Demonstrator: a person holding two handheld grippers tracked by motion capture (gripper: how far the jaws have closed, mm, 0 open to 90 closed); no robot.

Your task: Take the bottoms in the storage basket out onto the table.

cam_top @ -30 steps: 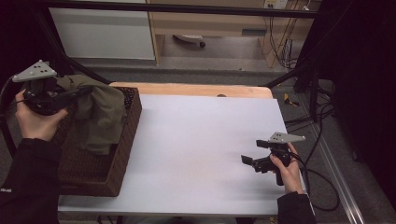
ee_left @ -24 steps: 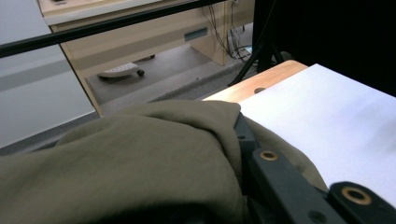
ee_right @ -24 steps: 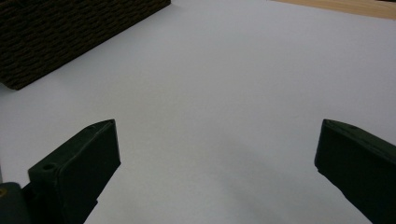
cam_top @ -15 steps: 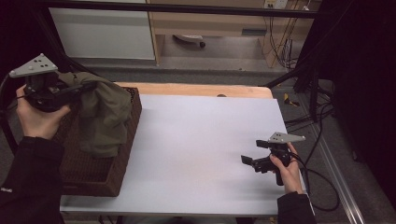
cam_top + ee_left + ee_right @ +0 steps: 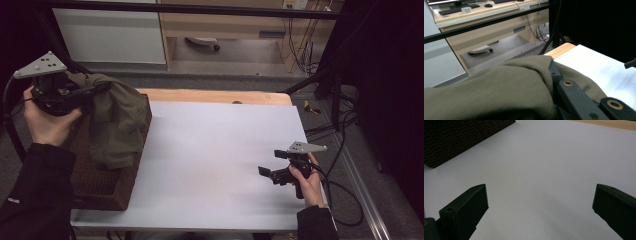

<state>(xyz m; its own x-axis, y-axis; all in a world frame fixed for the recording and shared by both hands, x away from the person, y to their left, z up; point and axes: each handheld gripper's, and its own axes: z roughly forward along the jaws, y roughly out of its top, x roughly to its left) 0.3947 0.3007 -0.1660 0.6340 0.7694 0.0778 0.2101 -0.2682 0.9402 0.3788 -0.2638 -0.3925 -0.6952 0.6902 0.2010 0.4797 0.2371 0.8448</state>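
One white-topped table (image 5: pixel 220 150) carries one dark brown woven basket (image 5: pixel 107 182) at its left; the left gripper (image 5: pixel 92 92), clenched on one olive-green cloth garment (image 5: pixel 120 125), holds it above that basket; the right gripper (image 5: pixel 265 172) rests released, jaws apart

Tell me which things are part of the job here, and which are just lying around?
Part of the job:
- green cloth, pinched in the left gripper
- brown basket it hangs over
- right gripper, open, waiting above the white table

Just lying around:
- cables on the floor
- keyboard on the desk behind
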